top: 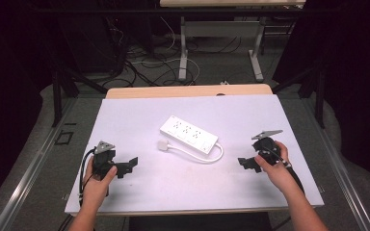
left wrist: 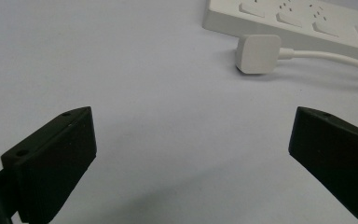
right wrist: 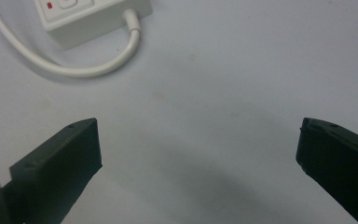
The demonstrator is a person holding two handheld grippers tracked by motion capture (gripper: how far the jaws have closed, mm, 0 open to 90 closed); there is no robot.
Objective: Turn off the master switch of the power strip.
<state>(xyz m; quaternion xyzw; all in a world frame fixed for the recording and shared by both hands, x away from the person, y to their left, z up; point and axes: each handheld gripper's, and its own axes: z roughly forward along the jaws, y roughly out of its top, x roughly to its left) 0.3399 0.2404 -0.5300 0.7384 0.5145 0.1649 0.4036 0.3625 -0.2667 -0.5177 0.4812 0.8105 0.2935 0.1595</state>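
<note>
While spread wide and empty | left gripper (top: 131,165), right gripper (top: 244,163) | flanking strip (top: 189,134), well apart from plug (top: 163,145)

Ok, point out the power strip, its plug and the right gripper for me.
power strip (top: 189,134), high view, middle of its top face.
plug (left wrist: 258,53), left gripper view, top of its white body.
right gripper (top: 248,164), high view, between its open jaws.

Black left claw (top: 131,163), grey triangular top plate, black cable, possibly screw-holed jaws
</note>
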